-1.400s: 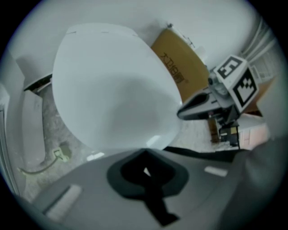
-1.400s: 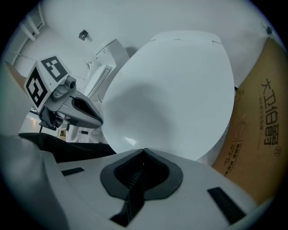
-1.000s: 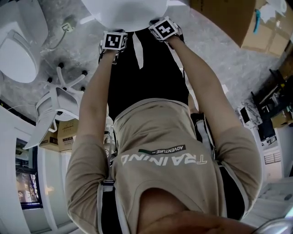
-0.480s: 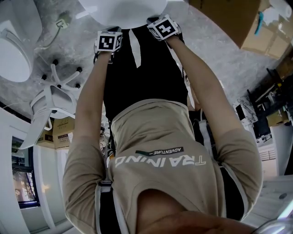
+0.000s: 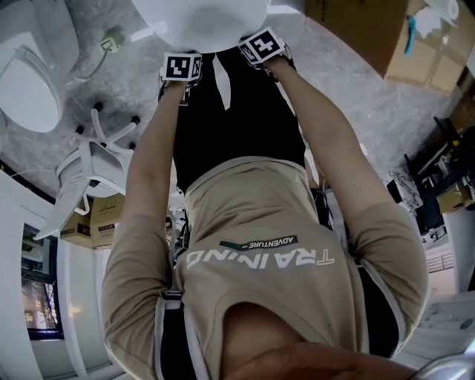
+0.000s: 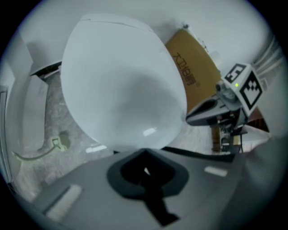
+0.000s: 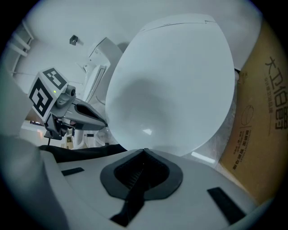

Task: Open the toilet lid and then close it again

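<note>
The white oval toilet lid (image 5: 200, 18) lies at the top of the head view and fills both gripper views, lid (image 6: 121, 81) and lid (image 7: 175, 85), showing its smooth top. My left gripper (image 5: 182, 58) and right gripper (image 5: 261, 41) sit side by side at its near rim. In the left gripper view my jaws (image 6: 144, 155) are shut, with their tip right under the rim. The right gripper's jaws (image 7: 144, 152) look the same, shut at the rim. Each gripper view shows the other gripper: the right gripper (image 6: 211, 112) and the left gripper (image 7: 85, 114).
A second toilet (image 5: 30, 82) stands at the left, with a white chair base (image 5: 89, 159) beside it and a plug on a cable (image 5: 111, 43) on the grey floor. Cardboard boxes (image 5: 371, 30) stand to the right of the lid, box (image 7: 265, 130).
The left gripper drifted a little left, then came back. Both grippers stay at the lid's near rim, and the lid has not visibly moved.
</note>
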Tool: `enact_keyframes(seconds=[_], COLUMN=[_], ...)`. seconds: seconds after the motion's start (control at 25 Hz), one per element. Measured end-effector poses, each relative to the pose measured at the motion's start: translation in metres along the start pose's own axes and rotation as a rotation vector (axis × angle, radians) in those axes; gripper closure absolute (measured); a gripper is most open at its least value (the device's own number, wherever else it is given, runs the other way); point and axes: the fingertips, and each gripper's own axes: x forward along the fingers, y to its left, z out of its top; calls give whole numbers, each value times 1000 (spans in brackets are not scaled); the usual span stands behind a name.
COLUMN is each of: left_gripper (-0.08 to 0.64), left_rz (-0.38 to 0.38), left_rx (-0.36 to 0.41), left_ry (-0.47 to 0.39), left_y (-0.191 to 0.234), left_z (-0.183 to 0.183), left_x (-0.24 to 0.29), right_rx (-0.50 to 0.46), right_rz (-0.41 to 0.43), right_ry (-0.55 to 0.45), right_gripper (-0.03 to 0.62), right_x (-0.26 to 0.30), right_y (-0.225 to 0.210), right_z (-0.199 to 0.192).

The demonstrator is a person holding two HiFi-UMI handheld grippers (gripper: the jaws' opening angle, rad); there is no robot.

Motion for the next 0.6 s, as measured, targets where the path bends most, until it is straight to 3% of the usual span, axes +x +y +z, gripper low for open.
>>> enact_keyframes(seconds=[0.12,0.36,0.6], left_gripper=[555,555,555], left_rz=[15,50,64], left_rx=[36,114,120], left_ry=[9,-33,-129], left_y=[-6,-20,-33], left_z=[0,15,41], left_x=[-19,-71,-127], right_rx=[13,-104,-44], right_rz=[10,-26,-12], right_ry=[-7,-56,-209], right_gripper=[578,578,578], right_x=[-18,-67,-122], right_y=[12,33,51], right_z=[1,18,39])
